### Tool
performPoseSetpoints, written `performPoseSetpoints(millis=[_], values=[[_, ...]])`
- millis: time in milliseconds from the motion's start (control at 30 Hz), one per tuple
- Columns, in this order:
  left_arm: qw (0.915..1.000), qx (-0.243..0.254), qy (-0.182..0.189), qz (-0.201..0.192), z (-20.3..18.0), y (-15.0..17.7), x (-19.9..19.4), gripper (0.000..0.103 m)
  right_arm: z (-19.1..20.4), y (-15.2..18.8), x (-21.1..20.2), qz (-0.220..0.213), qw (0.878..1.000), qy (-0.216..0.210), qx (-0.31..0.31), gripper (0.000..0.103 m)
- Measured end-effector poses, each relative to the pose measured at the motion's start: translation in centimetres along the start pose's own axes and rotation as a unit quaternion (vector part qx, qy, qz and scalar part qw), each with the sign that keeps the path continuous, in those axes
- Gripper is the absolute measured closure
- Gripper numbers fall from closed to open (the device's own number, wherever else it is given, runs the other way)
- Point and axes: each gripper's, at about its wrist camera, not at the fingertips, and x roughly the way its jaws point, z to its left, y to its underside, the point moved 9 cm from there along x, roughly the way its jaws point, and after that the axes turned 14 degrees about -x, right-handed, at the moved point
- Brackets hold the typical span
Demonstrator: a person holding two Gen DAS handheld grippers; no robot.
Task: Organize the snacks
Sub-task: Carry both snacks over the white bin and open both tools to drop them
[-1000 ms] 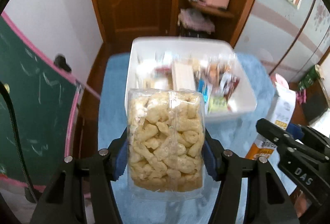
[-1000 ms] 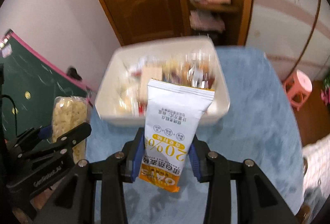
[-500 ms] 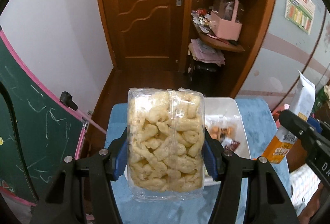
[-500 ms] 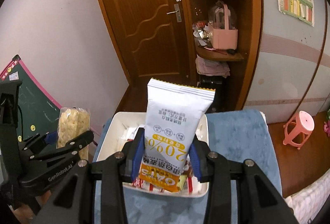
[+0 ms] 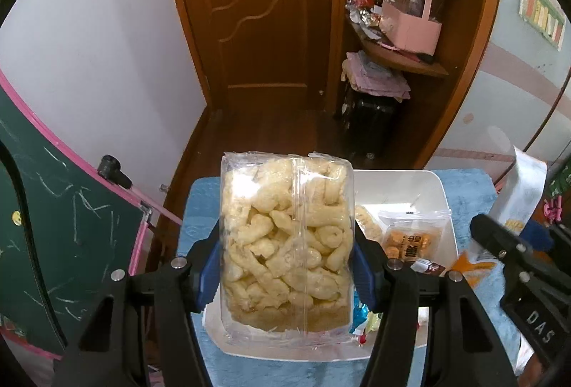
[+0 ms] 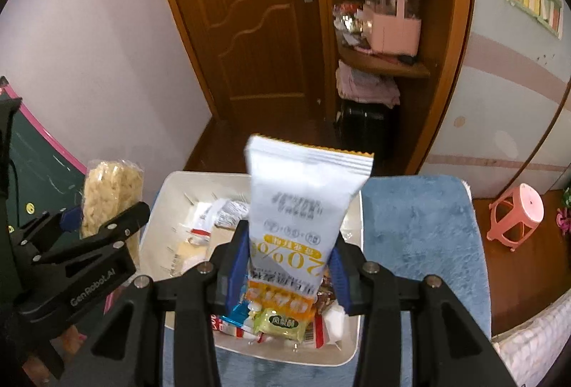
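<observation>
My left gripper (image 5: 287, 269) is shut on a clear bag of pale puffed snacks (image 5: 285, 226) and holds it upright above the left part of a white bin (image 5: 439, 187). My right gripper (image 6: 288, 267) is shut on a white and orange snack packet (image 6: 303, 208), held upright over the same white bin (image 6: 167, 194). The bin holds several small snack packs. The left gripper with the puffed snack bag (image 6: 107, 194) shows at the left of the right wrist view. The right gripper's black body (image 5: 514, 258) shows at the right of the left wrist view.
The bin sits on a table with a blue fuzzy cover (image 6: 421, 226). A green chalkboard with a pink frame (image 5: 53, 215) stands at the left. A wooden door (image 5: 264, 12) and corner shelves (image 5: 399, 55) are behind. A pink stool (image 6: 517, 215) stands at the right.
Both grippers have lifted and pulled back with their packets, then tilted down a little. The bin went from filling the view to lying under the held packets.
</observation>
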Motion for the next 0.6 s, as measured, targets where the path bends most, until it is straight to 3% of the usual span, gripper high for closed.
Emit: performPoseSetpoints(millis=[33,67,133,600], values=[[0.9999,0.003,-0.001,0.013,-0.1,0.3,0.8,0.032,0.2,0.2,0.6,0.007,1.000,-0.008,-0.002,0.059],[0.9998,0.004,-0.003,0.022,0.0,0.5,1.2,0.013,0.3,0.5,1.3,0.016,1.000,-0.015,-0.004,0.055],[0.9993,0.005,-0.006,0.037,0.1,1.1,2.3,0.004,0.7,1.3,2.3,0.036,0.999,-0.025,-0.005,0.053],[0.9966,-0.039,-0.017,0.070,1.1,3.7,3.2,0.003,0.1,4.5,3.0,0.061,0.997,-0.051,0.019,0.053]])
